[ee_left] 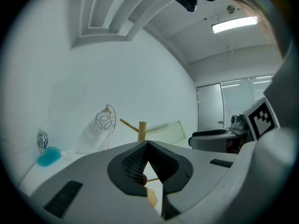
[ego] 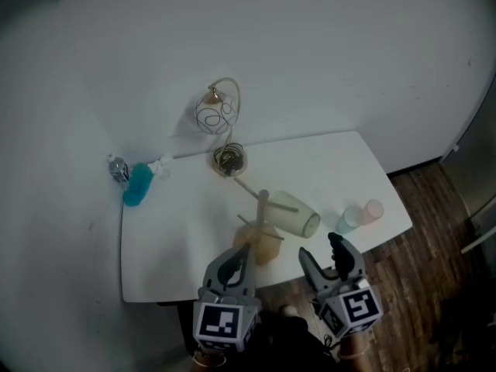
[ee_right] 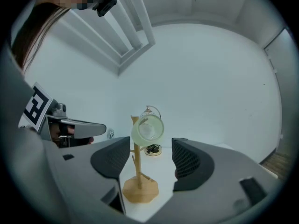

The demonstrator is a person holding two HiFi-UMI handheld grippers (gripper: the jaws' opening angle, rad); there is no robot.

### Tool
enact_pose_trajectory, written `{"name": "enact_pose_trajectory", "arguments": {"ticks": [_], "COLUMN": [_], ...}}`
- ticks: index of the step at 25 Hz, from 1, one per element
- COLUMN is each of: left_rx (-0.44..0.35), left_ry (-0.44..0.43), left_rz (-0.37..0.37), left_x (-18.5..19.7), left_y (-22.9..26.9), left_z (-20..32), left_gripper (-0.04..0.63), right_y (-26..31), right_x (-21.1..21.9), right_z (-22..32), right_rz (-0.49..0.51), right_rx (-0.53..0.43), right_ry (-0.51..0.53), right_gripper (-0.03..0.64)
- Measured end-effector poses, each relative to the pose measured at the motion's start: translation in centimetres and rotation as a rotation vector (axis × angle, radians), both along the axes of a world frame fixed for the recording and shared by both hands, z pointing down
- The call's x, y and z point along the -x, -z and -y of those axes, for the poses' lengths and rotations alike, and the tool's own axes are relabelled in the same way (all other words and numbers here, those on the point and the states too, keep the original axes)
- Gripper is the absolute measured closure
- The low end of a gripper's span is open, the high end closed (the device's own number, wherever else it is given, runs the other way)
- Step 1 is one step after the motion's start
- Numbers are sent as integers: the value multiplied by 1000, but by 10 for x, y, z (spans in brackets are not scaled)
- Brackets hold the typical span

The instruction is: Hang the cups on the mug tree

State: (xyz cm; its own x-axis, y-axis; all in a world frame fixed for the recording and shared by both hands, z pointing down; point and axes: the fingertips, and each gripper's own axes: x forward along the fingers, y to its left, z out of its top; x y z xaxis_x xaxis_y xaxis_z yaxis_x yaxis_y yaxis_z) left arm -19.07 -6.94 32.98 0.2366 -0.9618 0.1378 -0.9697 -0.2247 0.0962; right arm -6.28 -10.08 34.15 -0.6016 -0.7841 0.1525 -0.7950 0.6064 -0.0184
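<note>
Two small things are sitting at the worktop's (ego: 178, 239) far left corner: a bottle (ego: 118, 169) and a blue object (ego: 139, 183) beside it. Right of them, a wire lamp (ego: 217, 118) is standing by the wall. Near the front edge, the left hand-held gripper (ego: 244, 248) is hovering with its jaws pressed together on nothing, just beside the wooden mug tree (ego: 262, 215). A pale green cup (ego: 294, 214) is hanging sideways on an upper peg. The right hand-held gripper (ego: 319, 246) is facing the tree, jaws spread apart and empty. Farther right, a blue cup (ego: 349, 218) and a pink cup (ego: 373, 209) are standing side by side.
</note>
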Motion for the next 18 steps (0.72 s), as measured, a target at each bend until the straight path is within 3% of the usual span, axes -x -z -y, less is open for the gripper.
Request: {"name": "enact_pose_trajectory", "arguments": {"ticks": [7, 18], "left_rx": [-8, -1], "left_ry": [-29, 3], "left_rz": [10, 10], "left_x": [-12, -55], "left_y": [3, 7], "left_z": [-4, -13], "left_gripper": [595, 595], "right_y": [5, 7], "right_x": [-15, -54], "right_z": [-7, -16], "right_rz": [18, 28], "right_rx": [-20, -1], "right_ry": [-35, 8], "right_gripper": [432, 565]}}
